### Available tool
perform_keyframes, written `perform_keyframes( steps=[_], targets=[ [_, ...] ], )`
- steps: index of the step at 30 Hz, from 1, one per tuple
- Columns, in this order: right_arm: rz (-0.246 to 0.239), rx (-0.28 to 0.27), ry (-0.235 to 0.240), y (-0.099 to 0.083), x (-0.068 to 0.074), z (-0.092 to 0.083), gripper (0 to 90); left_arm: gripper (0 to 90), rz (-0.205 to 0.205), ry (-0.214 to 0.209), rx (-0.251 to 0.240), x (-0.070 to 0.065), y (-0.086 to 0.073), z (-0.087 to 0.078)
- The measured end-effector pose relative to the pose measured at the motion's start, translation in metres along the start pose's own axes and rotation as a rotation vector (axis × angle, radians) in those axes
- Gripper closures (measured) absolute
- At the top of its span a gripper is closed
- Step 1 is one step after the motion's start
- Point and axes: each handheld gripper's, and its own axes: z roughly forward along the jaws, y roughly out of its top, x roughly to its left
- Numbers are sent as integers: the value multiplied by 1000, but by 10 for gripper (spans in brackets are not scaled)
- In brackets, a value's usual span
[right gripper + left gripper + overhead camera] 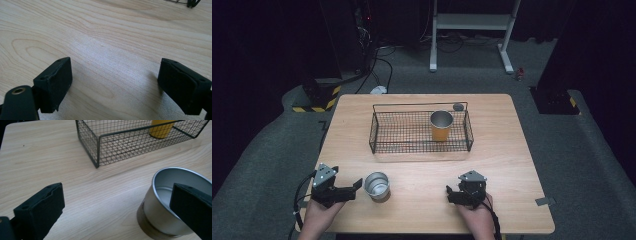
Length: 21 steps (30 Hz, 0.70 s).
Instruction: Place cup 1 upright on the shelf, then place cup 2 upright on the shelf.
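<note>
On the wooden table (512,150), both the left gripper (346,189) and the right gripper (453,192) gape; the steel cup (377,185) stands at the left one's three o'clock.

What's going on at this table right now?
A person sits at a wooden table with a two-jaw gripper in each hand. The left gripper is open right beside a silver cup that stands upright on the table, gripping nothing. The right gripper is open over bare wood. Farther back, a black wire basket holds a yellow cup standing upright near its right end. The silver cup is outside the basket.
</note>
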Motion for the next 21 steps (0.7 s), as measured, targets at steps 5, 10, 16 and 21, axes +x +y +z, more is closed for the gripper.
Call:
perform_keyframes(
  steps=[5, 10, 16, 21],
  targets=[
    [-1, -1, -1, 0, 0, 1, 118, 2, 4, -43, -13, -9, 4, 0],
    [0, 1, 0, 1, 0, 1, 116, 2, 23, -88, -9, -22, 7, 4],
    [-2, 1, -1, 1, 0, 1, 116, 2, 48, -126, -8, -33, 8, 9],
    [-2, 1, -2, 1, 0, 1, 116, 2, 58, -147, -14, -41, 7, 11]
  ],
)
